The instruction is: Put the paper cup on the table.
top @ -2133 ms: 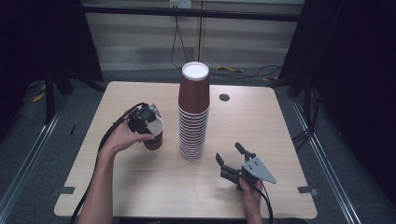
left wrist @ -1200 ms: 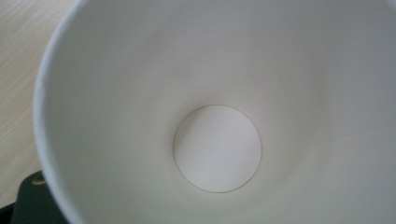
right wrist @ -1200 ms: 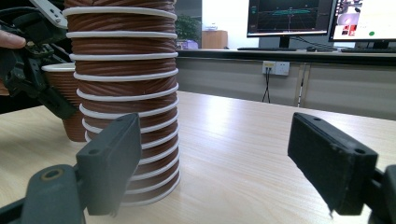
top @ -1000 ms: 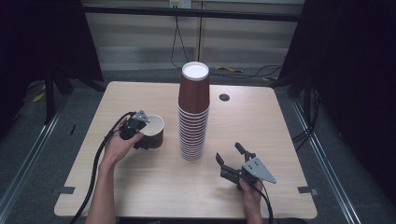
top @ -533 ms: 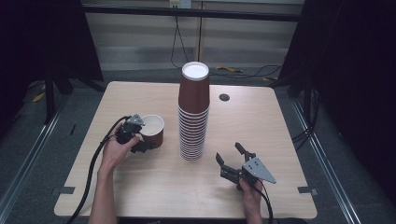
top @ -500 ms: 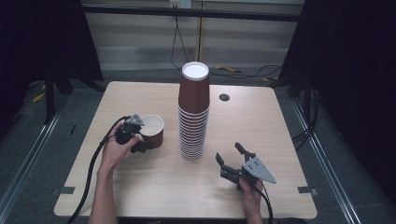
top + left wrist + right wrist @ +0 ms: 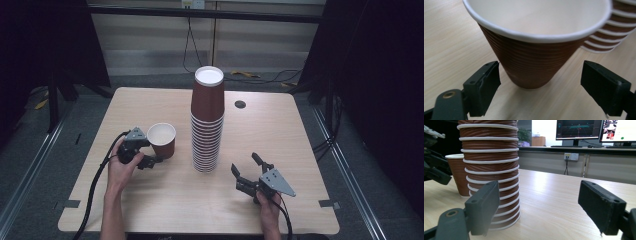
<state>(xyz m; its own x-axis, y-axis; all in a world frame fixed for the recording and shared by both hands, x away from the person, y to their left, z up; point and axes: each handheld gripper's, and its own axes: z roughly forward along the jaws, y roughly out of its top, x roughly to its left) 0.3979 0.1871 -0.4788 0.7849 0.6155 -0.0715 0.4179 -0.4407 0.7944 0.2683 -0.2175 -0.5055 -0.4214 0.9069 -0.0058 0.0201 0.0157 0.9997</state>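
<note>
Black jaws on your right gripper [image 7: 248,171] stand wide apart with nothing between them, low over the near right part of the wooden table [image 7: 280,135]. Your left gripper [image 7: 152,155] sits at the left, and its jaws are wide too, one on each side of a single brown cup [image 7: 162,139] but not touching it. That cup stands upright on the table with its white inside showing. Just to its right, in the middle of the table, is a tall stack of brown cups [image 7: 207,122], mouths down. Farther back, near the far edge, is a small dark round hole [image 7: 240,104].
</note>
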